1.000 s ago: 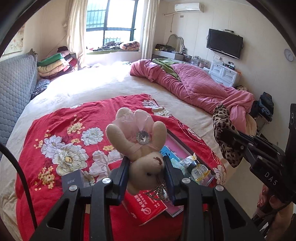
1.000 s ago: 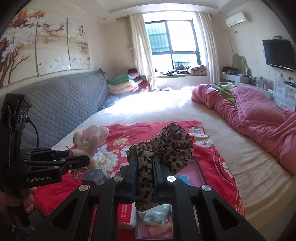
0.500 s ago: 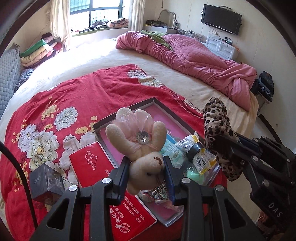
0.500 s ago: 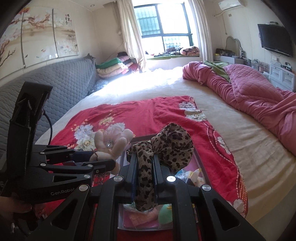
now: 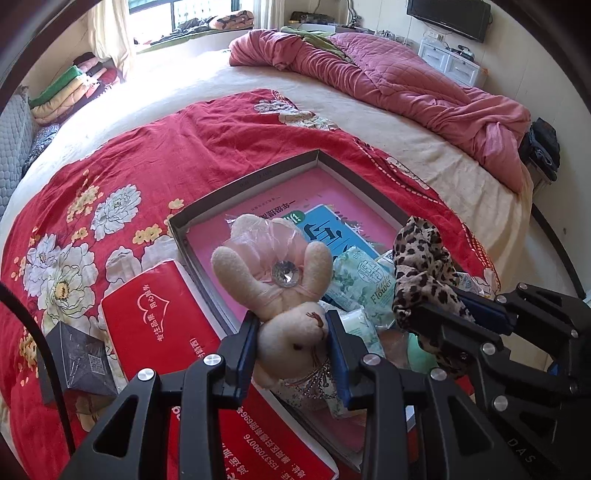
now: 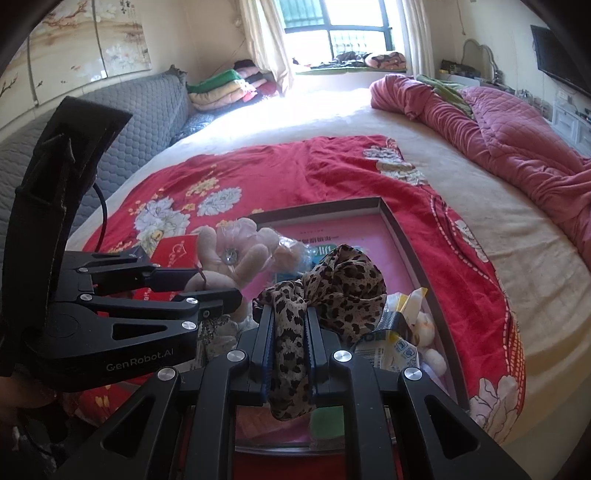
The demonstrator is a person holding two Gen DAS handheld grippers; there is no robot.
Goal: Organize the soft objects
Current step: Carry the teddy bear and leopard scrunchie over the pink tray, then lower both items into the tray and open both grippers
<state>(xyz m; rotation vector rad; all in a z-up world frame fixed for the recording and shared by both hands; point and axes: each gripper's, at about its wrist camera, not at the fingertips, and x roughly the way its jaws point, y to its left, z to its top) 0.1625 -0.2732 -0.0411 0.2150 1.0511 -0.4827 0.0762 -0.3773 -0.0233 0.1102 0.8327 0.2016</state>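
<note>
A shallow box [image 5: 243,182] lies on a blanket [image 5: 207,136] spread over the bed [image 5: 192,79]. Packets [image 5: 360,280] sit inside it; a booklet [image 5: 159,325] lies just left, a quilt [image 5: 406,79] behind.

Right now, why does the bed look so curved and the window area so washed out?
Both views: the fisheye lens bends the bed and leaves dark corners. Right wrist view: sunlight from the window blows out the sheet below it. Left wrist view: the plush bunny stays sharp.

One plush rabbit [image 5: 284,295]; one leopard scarf [image 5: 424,273]; one tray [image 5: 243,181]
</note>
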